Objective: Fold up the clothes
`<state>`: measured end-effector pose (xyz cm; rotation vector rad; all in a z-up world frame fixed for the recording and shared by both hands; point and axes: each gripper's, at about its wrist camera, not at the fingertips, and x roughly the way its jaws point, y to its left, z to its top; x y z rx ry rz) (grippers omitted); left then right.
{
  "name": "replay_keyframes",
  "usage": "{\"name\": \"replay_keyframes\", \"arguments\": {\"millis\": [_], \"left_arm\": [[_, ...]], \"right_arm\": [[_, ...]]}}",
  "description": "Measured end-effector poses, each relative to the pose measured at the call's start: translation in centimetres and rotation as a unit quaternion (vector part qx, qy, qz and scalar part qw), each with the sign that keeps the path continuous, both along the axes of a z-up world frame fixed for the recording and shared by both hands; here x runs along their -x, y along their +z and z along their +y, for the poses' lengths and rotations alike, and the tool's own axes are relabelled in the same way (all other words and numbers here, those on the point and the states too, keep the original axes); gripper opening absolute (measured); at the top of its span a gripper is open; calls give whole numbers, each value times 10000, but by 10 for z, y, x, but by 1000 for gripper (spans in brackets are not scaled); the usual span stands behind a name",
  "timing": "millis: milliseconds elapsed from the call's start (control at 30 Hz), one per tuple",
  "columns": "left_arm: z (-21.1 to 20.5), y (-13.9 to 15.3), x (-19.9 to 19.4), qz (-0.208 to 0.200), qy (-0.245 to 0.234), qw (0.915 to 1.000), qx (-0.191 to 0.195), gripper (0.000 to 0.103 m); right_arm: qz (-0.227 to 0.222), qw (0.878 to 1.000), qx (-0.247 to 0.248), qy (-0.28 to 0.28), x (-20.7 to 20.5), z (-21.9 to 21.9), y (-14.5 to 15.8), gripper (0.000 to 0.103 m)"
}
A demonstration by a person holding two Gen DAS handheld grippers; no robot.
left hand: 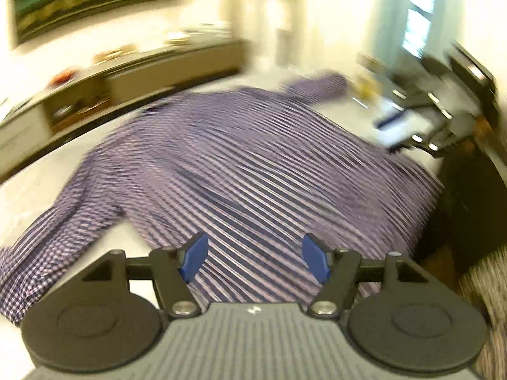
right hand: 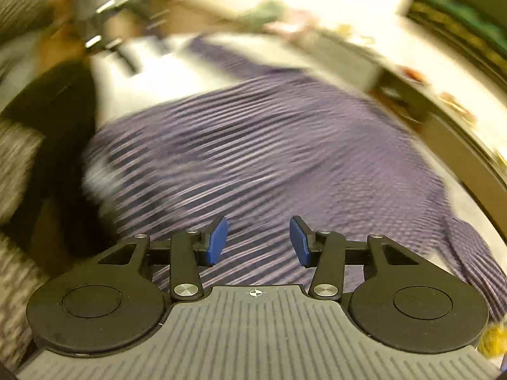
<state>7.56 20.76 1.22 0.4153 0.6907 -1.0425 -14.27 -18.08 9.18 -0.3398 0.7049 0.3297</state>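
Shirt: purple-and-white checked long-sleeved cotton shirt (left hand: 253,164) lies spread across the pale table top (left hand: 28,190), body flat, sleeves out to either side; no fold line shows in either blurred view.
Near sleeve: in the left wrist view one sleeve (left hand: 54,247) trails toward the table's edge; in the right wrist view the other sleeve (right hand: 475,253) runs off to the right.
Left gripper: black two-finger gripper with blue pads (left hand: 255,258) hangs over the shirt's lower body, fingers apart, nothing between them.
Right gripper: matching black gripper with blue pads (right hand: 258,240) sits over the cloth from the opposite side, fingers likewise spread and holding nothing.
Stage: a flat, unfolded shirt fits either a garment laid out for folding or one smoothed between folds; the pictures do not settle which.
Risk: heavy motion blur suggests fast travel, so a pinch could close on one layer only or miss the hem.
Risk: thin cloth may drag and bunch if pulled unevenly.
Surround: low beige sideboard (left hand: 126,79) behind.
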Motion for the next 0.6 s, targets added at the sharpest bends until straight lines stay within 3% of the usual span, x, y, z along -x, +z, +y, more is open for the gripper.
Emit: {"name": "replay_keyframes", "arguments": {"millis": [100,167,367,433,500,600], "left_arm": [[-30,-19,-61,217,979,9949,-110,71],[-51,-37,-97,419,1448,9884,-200,71],[-109,-88,-166,545,1986,9760,-701,62],[-116,-94,-176,309,2045,9752,-783,71],[-117,-92,-194,298,2243,9707,-812,68],[-116,-89,-220,130,2607,9608,-936,72]], "right_arm": [[-108,9927,-603,-1038,-59,-54,4,43],[-86,9836,-745,-1643,-95,-81,-4,43],[143,9542,-794,-2881,-178,-139,-43,44],[389,9441,-793,-3177,-198,-162,-59,44],[599,9387,-795,-3301,-215,-179,-74,42],[657,9384,-904,-3270,-239,-192,-89,44]]}}
